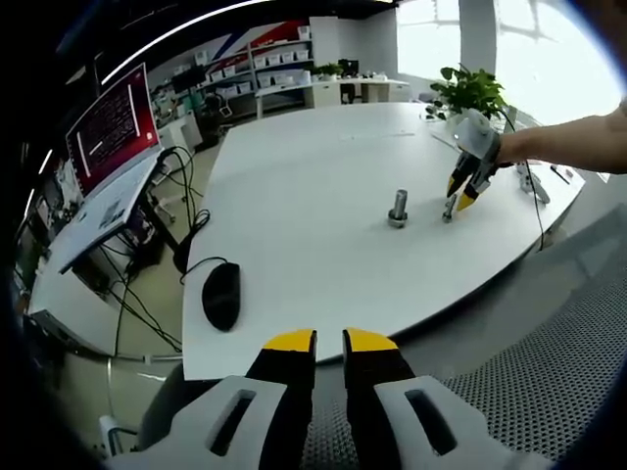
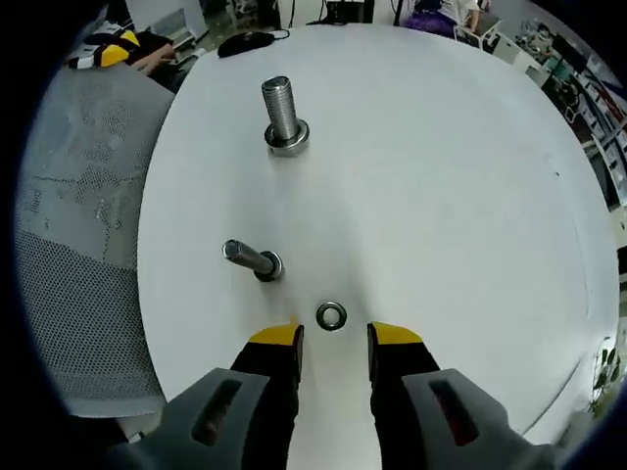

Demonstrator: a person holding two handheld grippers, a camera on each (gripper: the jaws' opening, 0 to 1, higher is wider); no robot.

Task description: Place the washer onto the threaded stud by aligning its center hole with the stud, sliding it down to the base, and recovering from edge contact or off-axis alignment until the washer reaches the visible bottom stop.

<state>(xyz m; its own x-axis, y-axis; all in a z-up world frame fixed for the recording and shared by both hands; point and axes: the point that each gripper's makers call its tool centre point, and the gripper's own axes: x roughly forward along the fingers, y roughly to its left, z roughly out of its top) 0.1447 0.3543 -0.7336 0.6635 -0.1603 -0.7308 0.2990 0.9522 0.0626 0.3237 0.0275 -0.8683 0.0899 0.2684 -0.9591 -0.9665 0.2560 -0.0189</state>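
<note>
1. In the right gripper view, a small metal washer (image 2: 331, 315) lies flat on the white table (image 2: 451, 196), just below the middle of the frame and directly above the gap between the right gripper (image 2: 335, 338) jaws
2. The right gripper's yellow-tipped jaws stand spread, with nothing between them; the washer lies just ahead of their tips, not yet held
3. A thin threaded stud (image 2: 252, 260) stands near the washer, up and to the left of it; a thicker bolt (image 2: 283, 116) stands well apart near the top of the frame
4. In the left gripper view, the left gripper (image 1: 329, 345) sits at the bottom centre, over the table's near edge, its jaws nearly together with a narrow gap and holding nothing; a black computer mouse (image 1: 221, 295) lies at lower left
5. Judged from its look, the washer is light, rigid, smooth and thin; lying flush on the table, it may slip from the jaws
6. The best hold is probably across its outer rim, on opposite edges, leaving the centre hole free for the stud
</note>
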